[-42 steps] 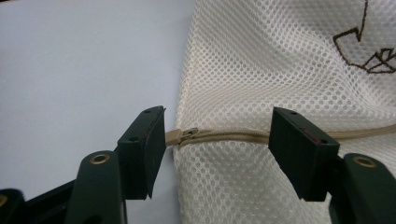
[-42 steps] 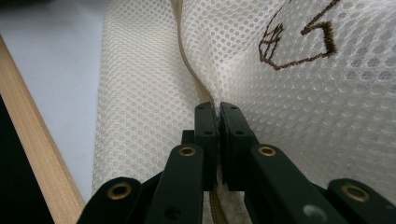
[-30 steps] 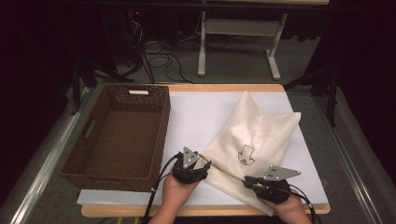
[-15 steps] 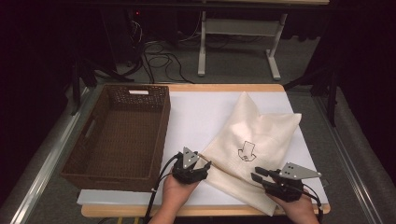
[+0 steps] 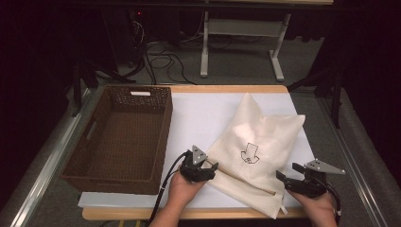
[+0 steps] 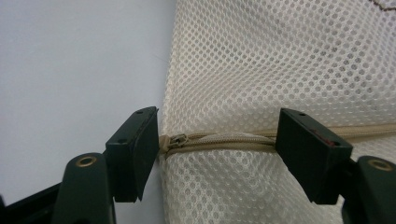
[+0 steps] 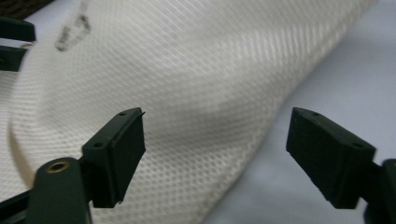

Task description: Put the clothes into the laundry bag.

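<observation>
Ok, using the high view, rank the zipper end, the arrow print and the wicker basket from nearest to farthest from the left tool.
1. Zipper end: right between the left tool's open jaws, at the mesh bag's near corner.
2. Arrow print: mid-bag, just right of the tool.
3. Wicker basket: off to its left.

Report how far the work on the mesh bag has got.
Done: the mesh bag lies flat on the table, the basket beside it. In hand: the open left gripper straddles the zipper end; the open right gripper faces the bag's edge. Left: nothing gripped yet.
</observation>
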Demonstrator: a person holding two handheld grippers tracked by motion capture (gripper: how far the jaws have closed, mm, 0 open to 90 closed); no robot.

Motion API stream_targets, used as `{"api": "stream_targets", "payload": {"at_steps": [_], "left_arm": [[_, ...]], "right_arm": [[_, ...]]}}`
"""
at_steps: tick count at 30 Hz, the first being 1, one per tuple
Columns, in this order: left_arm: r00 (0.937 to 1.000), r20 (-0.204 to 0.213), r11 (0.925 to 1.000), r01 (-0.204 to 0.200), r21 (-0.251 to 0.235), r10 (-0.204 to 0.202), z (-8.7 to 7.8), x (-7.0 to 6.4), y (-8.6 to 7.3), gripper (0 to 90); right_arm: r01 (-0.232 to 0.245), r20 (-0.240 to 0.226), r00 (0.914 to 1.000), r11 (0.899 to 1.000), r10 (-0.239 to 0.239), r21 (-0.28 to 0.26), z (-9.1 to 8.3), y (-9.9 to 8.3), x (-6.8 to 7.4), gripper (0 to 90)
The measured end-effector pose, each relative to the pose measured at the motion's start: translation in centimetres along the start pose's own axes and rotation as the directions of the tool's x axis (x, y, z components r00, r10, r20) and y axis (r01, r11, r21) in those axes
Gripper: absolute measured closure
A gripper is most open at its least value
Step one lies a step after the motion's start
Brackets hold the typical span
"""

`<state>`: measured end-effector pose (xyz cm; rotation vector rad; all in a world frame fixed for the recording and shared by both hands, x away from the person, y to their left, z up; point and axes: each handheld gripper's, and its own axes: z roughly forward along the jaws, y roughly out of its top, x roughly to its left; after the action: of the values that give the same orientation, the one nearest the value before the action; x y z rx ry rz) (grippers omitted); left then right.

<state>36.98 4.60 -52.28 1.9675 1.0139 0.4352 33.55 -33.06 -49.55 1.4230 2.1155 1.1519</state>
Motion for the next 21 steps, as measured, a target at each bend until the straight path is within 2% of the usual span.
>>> {"api": "stream_targets", "payload": {"at_steps": [4, 5, 6, 8, 9, 10, 13, 16, 18, 21], "left_arm": [[1.0, 0.0, 0.9991, 0.008, 0.041, -0.008, 0.3, 0.2, 0.1, 37.2], [0.9999, -0.016, 0.9992, -0.001, 0.041, 0.002, 0.3, 0.1, 0.1, 39.8], [0.9996, -0.026, 0.9991, -0.005, 0.042, 0.006, 0.2, 0.1, 0.1, 44.8], [0.9987, -0.05, 0.9991, -0.006, 0.042, 0.008, 0.1, 0.2, 0.1, 54.4], [0.9983, -0.058, 0.9992, -0.005, 0.041, 0.007, 0.1, 0.2, 0.0, 58.8], [0.9974, -0.072, 0.9991, -0.001, 0.043, 0.005, 0.0, 0.3, 0.0, 64.4], [0.9974, -0.07, 0.9987, 0.015, 0.048, -0.012, 0.0, 0.5, -0.1, 80.7], [0.9966, -0.082, 0.9992, -0.01, 0.039, 0.013, -0.3, 0.2, -0.2, 84.1], [0.9964, -0.084, 0.9996, -0.009, 0.025, 0.011, -0.8, 0.1, -0.3, 84.6], [0.995, -0.1, 0.9997, -0.006, -0.024, 0.004, -2.3, -0.2, -0.6, 84.8]], "right_arm": [[-0.024, -0.006, 0.9997, 0.997, 0.025, 0.074, 1.2, -0.4, -0.5, 18.9], [-0.02, -0.012, 0.9997, 0.996, 0.021, 0.09, 1.4, -0.5, -0.4, 23.4], [0.008, -0.016, 0.9999, 0.995, -0.006, 0.098, 1.6, -0.5, -0.2, 28.5], [0.037, -0.022, 0.9992, 0.995, -0.035, 0.096, 1.7, -0.6, 0.2, 40.3], [0.05, -0.009, 0.9987, 0.994, -0.05, 0.098, 1.7, -0.6, 0.4, 46.1], [0.064, -0.008, 0.998, 0.993, -0.063, 0.098, 1.7, -0.6, 0.5, 55.3], [0.068, -0.014, 0.9977, 0.993, -0.067, 0.101, 1.8, -0.5, 0.5, 75.0], [0.076, -0.012, 0.9971, 0.992, -0.075, 0.098, 1.9, -0.2, 0.4, 85.5], [0.083, -0.007, 0.9966, 0.993, -0.082, 0.089, 1.9, 0.0, 0.3, 87.1], [0.109, 0.016, 0.9938, 0.991, -0.11, 0.076, 2.3, 0.7, 0.2, 87.5]]}}
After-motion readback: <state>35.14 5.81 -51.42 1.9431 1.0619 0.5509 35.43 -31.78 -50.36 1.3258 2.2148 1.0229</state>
